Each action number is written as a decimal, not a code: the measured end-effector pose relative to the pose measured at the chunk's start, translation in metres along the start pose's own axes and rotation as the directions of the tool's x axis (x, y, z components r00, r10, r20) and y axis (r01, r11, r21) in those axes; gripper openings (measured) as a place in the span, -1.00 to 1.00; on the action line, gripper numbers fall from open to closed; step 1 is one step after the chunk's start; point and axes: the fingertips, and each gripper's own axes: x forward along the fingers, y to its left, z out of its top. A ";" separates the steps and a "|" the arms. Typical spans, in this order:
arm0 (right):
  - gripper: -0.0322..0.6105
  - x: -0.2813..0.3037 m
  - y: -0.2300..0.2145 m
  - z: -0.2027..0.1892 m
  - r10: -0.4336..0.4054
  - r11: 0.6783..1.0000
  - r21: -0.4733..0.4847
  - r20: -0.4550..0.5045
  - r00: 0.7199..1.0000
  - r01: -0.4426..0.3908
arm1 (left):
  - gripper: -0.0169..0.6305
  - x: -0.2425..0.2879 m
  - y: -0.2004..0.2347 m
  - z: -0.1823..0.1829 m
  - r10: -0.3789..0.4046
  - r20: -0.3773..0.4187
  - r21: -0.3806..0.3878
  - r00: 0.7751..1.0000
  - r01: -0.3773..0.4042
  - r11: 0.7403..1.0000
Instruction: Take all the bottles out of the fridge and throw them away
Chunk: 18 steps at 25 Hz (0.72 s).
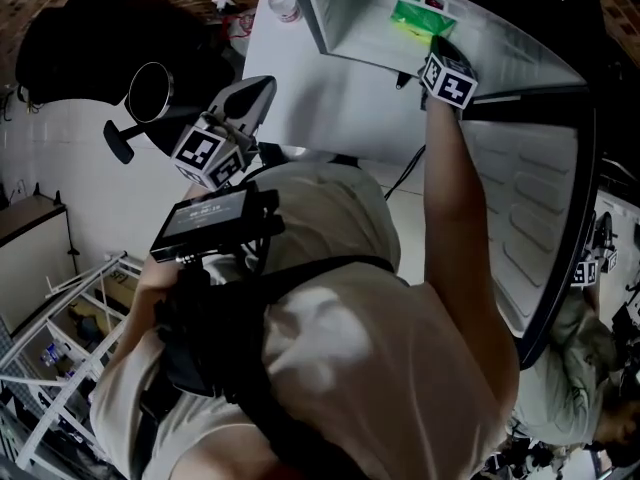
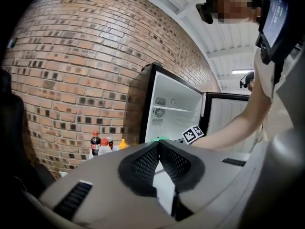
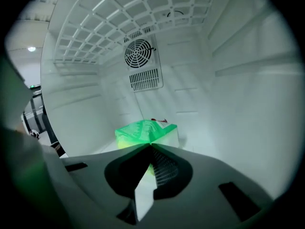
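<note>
Well, on the far left stood a brick wall. At its foot a few bottles stood upright in a little group, outside the fridge and just to its left. One was dark with a red cap, one was pale with a red cap, and one was small and yellow. The left gripper was held up in the air, well apart from the bottles and from the fridge, and it pointed toward them. Its jaws were shut tight, tip against tip, with nothing between them. Next came the fridge, with its door swung wide open to the right. The fridge was white inside, and a round fan grille sat on its back wall. A green pack lay low down inside it, below the grille. The person's bare arm reached into the fridge. The right gripper at the end of the arm was inside too, and its marker cube showed just below the pack in the head view. Its jaws were pressed together, and their tips met right at the near edge of the green pack. It was not clear whether they nipped a bit of the pack or only touched it.
</note>
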 end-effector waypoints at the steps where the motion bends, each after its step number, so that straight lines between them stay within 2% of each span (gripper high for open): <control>1: -0.89 -0.006 0.003 0.004 0.009 1.000 0.020 0.025 1.000 -0.010 | -0.94 0.002 -0.002 0.000 -0.009 -0.001 0.002 1.000 0.009 1.000; 4: -0.89 -0.031 0.012 0.020 0.043 0.996 0.079 0.116 0.992 -0.052 | -0.94 0.008 -0.013 0.003 -0.047 0.005 0.011 0.999 0.047 0.999; 8: -0.89 -0.066 0.028 0.043 0.081 0.995 0.042 0.196 0.977 -0.091 | -0.94 0.018 -0.025 0.007 -0.099 0.012 0.010 0.995 0.099 0.995; 14: -0.89 -0.118 0.065 0.053 0.151 0.988 -0.024 0.244 0.958 -0.149 | -0.94 0.023 -0.031 0.006 -0.140 0.021 -0.002 0.990 0.140 0.990; 18: -0.89 -0.147 0.105 0.039 0.215 0.976 -0.044 0.240 0.946 -0.211 | -0.94 0.022 -0.029 0.002 -0.153 0.033 -0.021 0.988 0.154 0.988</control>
